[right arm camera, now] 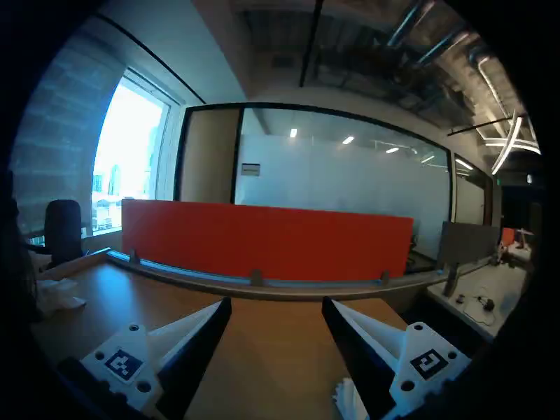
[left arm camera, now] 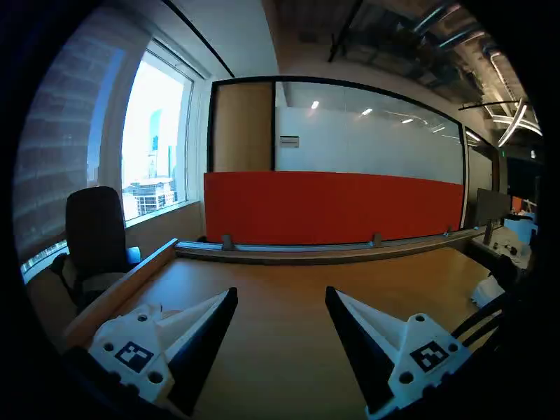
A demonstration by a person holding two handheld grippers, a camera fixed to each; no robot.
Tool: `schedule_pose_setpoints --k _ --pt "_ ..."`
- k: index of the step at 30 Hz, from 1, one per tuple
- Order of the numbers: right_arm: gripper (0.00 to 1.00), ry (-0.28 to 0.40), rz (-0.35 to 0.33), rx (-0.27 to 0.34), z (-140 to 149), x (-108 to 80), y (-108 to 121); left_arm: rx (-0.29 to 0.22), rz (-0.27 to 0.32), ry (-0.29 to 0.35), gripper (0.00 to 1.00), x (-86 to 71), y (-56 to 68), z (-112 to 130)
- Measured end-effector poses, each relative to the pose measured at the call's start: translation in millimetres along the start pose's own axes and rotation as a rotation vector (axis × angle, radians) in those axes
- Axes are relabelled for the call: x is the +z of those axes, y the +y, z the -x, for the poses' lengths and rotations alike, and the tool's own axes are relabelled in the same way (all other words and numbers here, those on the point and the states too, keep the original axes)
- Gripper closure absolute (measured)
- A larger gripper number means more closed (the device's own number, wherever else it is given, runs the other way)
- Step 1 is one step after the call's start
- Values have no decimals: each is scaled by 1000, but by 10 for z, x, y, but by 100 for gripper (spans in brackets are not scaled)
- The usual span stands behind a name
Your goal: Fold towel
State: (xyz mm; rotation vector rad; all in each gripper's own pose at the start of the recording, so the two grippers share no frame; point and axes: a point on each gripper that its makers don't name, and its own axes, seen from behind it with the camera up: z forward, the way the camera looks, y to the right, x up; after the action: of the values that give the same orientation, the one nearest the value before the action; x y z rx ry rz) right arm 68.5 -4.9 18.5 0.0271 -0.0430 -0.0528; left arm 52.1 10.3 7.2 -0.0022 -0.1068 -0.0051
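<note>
White towel [right arm camera: 59, 295]: unfolded, crumpled in a loose heap on the wooden worktop [right arm camera: 280, 336], at the far left of the right gripper view. Bunched white cloth also at the right edge of the left gripper view [left arm camera: 488, 290].

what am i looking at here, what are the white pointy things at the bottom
They are the two fingers of a hand-held tool; a person holds one in each hand, a wide-angle camera riding on it. The left gripper view looks along the left tool, the right gripper view along the right tool. Both are open and hold nothing. Below is a wooden desk with an orange divider behind. A crumpled white cloth, probably the towel, lies at the desk's left in the right gripper view.
</note>
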Motion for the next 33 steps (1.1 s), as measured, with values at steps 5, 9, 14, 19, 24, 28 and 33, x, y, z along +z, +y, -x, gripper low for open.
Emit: schedule_pose_setpoints --k 5,9,14,19,24,28,33 --pt "0 3 8 14 11 2 -3 -1 -19 -4 7 35 -60 68" --pt "0 12 11 28 15 -17 2 -1 -36 -5 7 61 -110 127" --pt "0 20 10 49 59 -49 -12 16 -41 -6 7 73 -129 256" --pt "0 35 15 71 56 -103 -26 38 -30 14 7 63 -99 361" --pt "0 43 18 75 93 -177 -65 30 -8 25 7 60 -37 494" --pt "0 40 21 83 151 -235 -81 29 -7 33 7 68 -46 581" --pt "0 29 16 105 191 -308 -140 45 -21 43 7 85 -72 662"
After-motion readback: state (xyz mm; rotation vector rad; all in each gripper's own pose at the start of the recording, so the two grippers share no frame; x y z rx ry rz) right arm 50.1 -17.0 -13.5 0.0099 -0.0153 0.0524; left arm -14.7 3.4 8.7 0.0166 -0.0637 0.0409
